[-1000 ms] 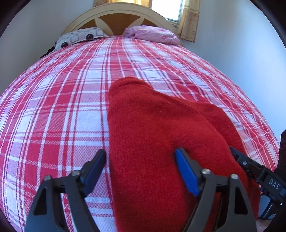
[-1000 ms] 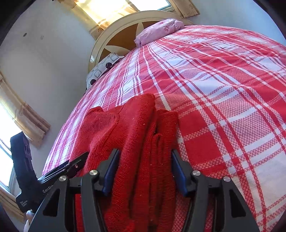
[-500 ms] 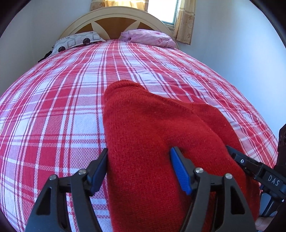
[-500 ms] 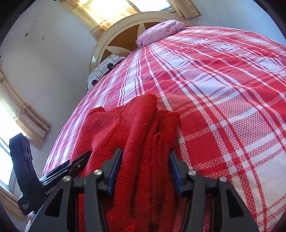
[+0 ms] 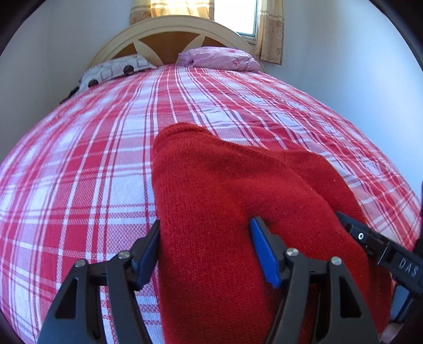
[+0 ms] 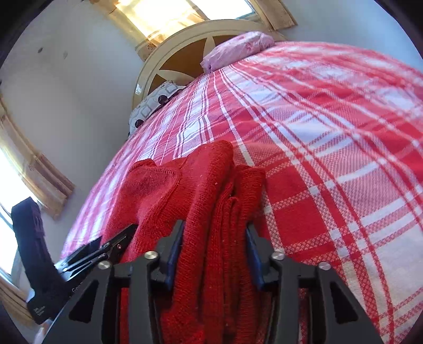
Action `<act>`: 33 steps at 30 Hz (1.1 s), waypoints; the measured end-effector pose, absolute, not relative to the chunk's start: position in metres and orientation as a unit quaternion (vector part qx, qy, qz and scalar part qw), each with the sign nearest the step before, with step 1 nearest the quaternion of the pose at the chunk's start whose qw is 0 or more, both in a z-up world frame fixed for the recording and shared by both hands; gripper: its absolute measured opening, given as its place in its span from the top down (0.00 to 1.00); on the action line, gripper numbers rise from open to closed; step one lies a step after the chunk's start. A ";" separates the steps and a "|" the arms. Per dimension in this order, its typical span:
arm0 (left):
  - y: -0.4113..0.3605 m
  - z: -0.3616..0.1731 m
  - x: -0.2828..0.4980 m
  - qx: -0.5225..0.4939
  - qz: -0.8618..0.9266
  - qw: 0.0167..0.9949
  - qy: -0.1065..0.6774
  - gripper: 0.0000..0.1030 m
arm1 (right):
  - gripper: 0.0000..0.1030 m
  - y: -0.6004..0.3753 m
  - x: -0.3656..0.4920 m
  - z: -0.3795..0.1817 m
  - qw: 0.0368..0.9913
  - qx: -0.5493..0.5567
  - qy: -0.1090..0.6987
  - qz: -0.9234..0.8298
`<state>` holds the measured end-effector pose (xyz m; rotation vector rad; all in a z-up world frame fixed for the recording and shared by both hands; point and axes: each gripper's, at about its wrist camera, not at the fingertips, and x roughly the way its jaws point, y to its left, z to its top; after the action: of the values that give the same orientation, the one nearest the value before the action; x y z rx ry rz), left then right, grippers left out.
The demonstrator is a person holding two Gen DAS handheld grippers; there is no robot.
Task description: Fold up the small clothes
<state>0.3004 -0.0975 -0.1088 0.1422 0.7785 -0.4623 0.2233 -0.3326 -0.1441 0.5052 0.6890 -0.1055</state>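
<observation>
A red knitted garment (image 5: 224, 172) lies folded lengthwise on the red-and-white plaid bedcover (image 5: 79, 185). My left gripper (image 5: 205, 223) straddles its near left part: one blue pad touches the cloth's left edge, the other digs into the knit, and the jaws are closing. In the right wrist view the garment (image 6: 164, 190) shows bunched folds along its right edge. My right gripper (image 6: 214, 225) is closing on those folds, with both pads against the cloth. Each gripper shows in the other's view: the right gripper's finger (image 5: 370, 238) at the garment's right side, the left gripper's finger (image 6: 105, 243) at its left.
A pink pillow (image 5: 219, 58) and a patterned pillow (image 5: 113, 70) lie at the far end against a cream headboard (image 5: 169, 34). Pale walls flank the bed, and curtained windows (image 6: 164, 16) let in light. The plaid cover (image 6: 343, 132) stretches flat beyond the garment.
Both grippers' jaws have narrowed on the red garment, the right one more, squeezing the folds together. The left view has tipped up slightly; the garment has stayed where it was.
</observation>
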 end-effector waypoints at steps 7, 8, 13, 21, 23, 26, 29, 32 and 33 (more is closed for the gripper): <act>-0.114 -0.106 0.290 0.129 -0.190 0.910 0.347 0.45 | 0.68 -0.311 0.226 -0.134 0.922 0.162 0.339 -0.090; -0.112 -0.106 0.292 0.122 -0.192 0.909 0.350 0.46 | 0.68 -0.311 0.225 -0.135 0.923 0.163 0.338 -0.090; -0.112 -0.104 0.290 0.119 -0.195 0.906 0.356 0.56 | 0.69 -0.311 0.225 -0.134 0.924 0.165 0.333 -0.092; -0.114 -0.096 0.285 0.117 -0.185 0.905 0.365 0.70 | 0.69 -0.305 0.218 -0.128 0.931 0.146 0.314 -0.114; -0.115 -0.098 0.283 0.123 -0.180 0.908 0.359 0.70 | 0.70 -0.304 0.216 -0.126 0.933 0.141 0.308 -0.123; -0.118 -0.101 0.284 0.126 -0.169 0.911 0.356 0.69 | 0.70 -0.302 0.215 -0.125 0.933 0.132 0.308 -0.130; -0.123 -0.101 0.284 0.137 -0.157 0.913 0.352 0.69 | 0.71 -0.299 0.218 -0.126 0.931 0.122 0.315 -0.135; -0.124 -0.100 0.283 0.139 -0.151 0.913 0.354 0.69 | 0.71 -0.301 0.219 -0.127 0.930 0.125 0.319 -0.132; -0.123 -0.099 0.283 0.136 -0.152 0.912 0.356 0.69 | 0.72 -0.301 0.219 -0.127 0.930 0.127 0.319 -0.130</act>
<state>0.2834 -0.1230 -0.0992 0.2806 0.7327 -0.3134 0.2189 -0.3011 -0.1272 0.2599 0.6528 -0.2670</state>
